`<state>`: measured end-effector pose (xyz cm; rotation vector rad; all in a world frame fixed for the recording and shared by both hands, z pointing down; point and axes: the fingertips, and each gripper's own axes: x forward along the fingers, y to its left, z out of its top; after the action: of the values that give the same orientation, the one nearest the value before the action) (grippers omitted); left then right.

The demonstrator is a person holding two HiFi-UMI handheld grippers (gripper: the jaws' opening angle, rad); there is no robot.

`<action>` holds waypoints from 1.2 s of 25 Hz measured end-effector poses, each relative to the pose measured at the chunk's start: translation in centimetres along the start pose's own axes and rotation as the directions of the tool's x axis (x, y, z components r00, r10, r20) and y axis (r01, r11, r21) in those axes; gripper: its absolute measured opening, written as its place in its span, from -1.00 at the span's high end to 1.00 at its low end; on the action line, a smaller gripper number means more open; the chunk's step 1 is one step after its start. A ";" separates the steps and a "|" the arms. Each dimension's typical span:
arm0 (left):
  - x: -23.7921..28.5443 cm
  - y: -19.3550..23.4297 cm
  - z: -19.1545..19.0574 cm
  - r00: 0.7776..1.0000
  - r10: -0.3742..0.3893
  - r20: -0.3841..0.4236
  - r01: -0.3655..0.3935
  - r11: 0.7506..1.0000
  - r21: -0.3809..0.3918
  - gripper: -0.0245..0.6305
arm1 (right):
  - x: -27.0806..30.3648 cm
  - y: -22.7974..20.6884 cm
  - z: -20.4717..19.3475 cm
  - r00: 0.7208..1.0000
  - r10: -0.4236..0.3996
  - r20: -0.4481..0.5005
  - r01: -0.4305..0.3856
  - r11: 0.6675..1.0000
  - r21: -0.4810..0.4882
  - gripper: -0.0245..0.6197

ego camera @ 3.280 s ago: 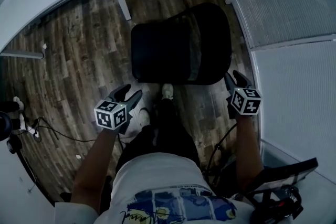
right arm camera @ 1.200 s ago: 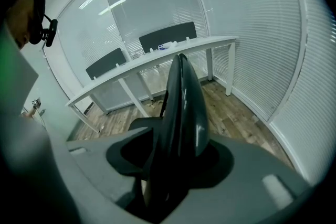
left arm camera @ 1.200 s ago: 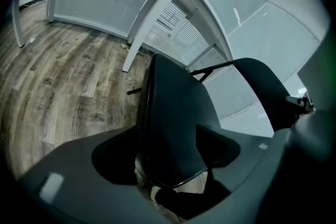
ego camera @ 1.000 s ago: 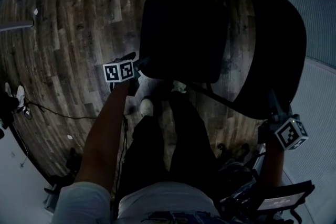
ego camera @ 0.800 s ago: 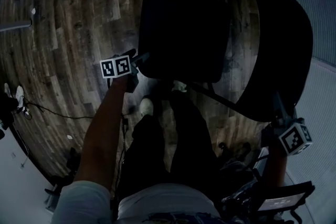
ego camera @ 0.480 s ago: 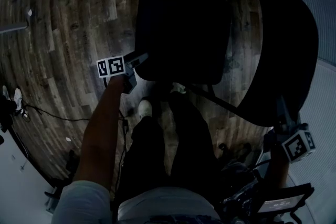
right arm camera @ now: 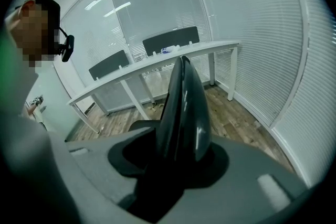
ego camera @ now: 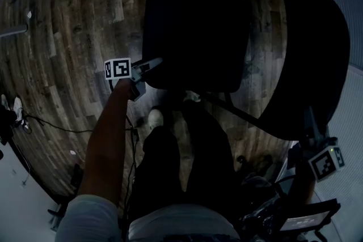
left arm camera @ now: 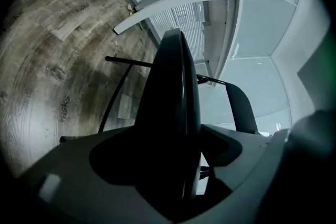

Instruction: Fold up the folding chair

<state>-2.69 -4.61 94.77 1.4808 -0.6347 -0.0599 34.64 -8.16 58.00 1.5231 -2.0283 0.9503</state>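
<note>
Leftward, open wood floor (ego camera: 62, 25) beside folding chair (ego camera: 198, 37) seat edge.

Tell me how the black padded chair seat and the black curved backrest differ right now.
The seat is a squarish rounded pad at centre; the backrest is a bigger-looking arc to its right. The left gripper grips the seat's near-left corner; the right gripper, jaws just closing further, holds the backrest's near rim. Both are black.

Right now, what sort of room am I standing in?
Most likely an office meeting room: a long white table with dark chairs behind it, glass walls with slatted blinds, and wood-plank flooring.
</note>
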 end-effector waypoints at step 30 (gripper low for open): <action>1.3 -11.0 -2.2 0.998 -0.046 -0.036 0.048 0.997 0.063 0.22 | -3.7 0.5 4.3 1.000 0.008 0.021 -0.008 0.999 -0.034 0.69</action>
<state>3.11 -4.50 85.03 1.5559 -0.5781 -0.0506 35.53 -8.82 52.36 1.5149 -2.0563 0.9019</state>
